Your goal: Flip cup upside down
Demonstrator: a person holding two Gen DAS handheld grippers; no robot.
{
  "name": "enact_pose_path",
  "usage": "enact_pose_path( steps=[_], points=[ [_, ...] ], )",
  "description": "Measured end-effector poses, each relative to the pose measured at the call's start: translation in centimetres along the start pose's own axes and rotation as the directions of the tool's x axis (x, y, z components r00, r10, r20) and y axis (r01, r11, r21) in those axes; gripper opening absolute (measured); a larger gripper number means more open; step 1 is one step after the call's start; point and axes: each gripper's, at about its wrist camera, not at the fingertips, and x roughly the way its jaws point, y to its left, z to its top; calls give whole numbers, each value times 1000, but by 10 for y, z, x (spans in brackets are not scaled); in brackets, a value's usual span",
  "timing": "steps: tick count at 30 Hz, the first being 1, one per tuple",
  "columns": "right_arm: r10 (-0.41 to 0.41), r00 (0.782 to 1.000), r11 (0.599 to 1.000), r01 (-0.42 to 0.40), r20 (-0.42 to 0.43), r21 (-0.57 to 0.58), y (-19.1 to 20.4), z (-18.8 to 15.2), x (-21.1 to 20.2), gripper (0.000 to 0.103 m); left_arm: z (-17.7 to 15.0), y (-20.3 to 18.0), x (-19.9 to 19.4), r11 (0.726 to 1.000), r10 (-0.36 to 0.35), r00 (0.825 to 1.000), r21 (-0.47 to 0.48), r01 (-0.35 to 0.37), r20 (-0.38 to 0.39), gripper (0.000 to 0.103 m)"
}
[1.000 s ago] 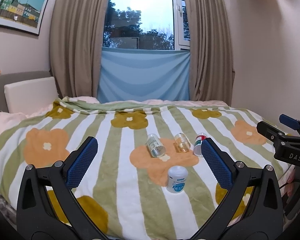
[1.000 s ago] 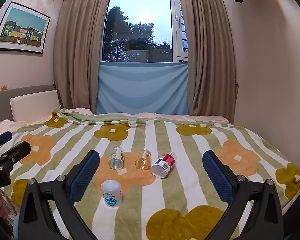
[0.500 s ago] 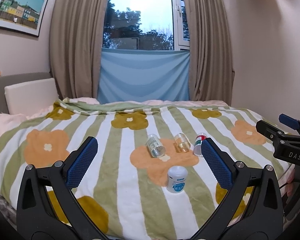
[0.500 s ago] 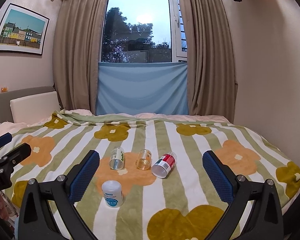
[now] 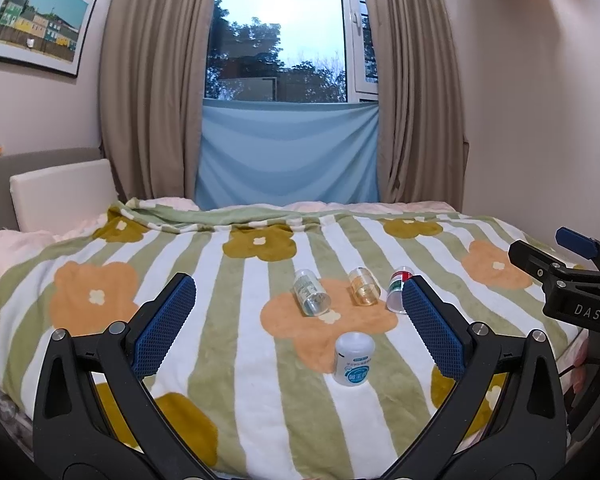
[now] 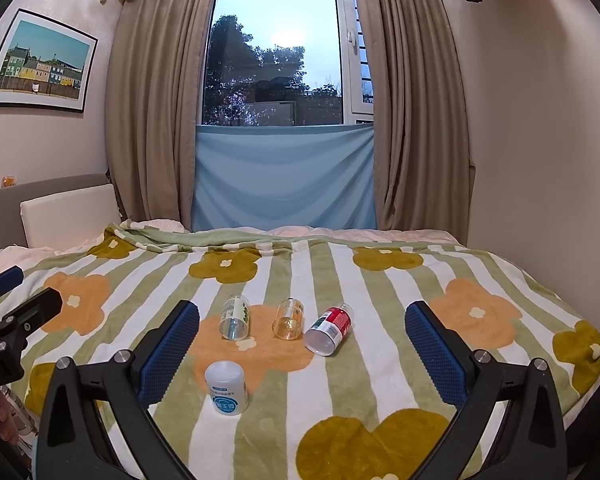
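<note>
Several small cups rest on a striped flower blanket [image 5: 260, 360] on a bed. A white cup with a blue label [image 5: 354, 359] stands upside down nearest me; it also shows in the right wrist view [image 6: 225, 387]. Behind it three cups lie on their sides: a clear one with green print [image 5: 311, 293] [image 6: 234, 317], an amber one [image 5: 364, 286] [image 6: 288, 319] and a red-and-white one [image 5: 397, 290] [image 6: 330, 329]. My left gripper [image 5: 298, 332] and right gripper [image 6: 302, 356] are both open and empty, held above the near bed edge, short of the cups.
The blanket [image 6: 380, 280] covers the bed up to the wall on the right [image 6: 540, 160]. A white pillow [image 5: 62, 194] leans on the headboard at the left. Curtains and a window [image 5: 276, 40] stand behind the bed. Each gripper shows at the edge of the other's view.
Both grippers have drifted slightly; the cups sit a touch lower and nearer in the right wrist view. Nothing was touched or moved on the bed.
</note>
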Motion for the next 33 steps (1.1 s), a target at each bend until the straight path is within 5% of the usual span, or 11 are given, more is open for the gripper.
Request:
enact_pose_path(
  steps=[33],
  points=[
    [5, 1000, 1000, -5, -3, -5, 7, 2, -4, 103, 5, 3, -7, 999, 41, 998, 0, -42, 44, 103]
  ],
)
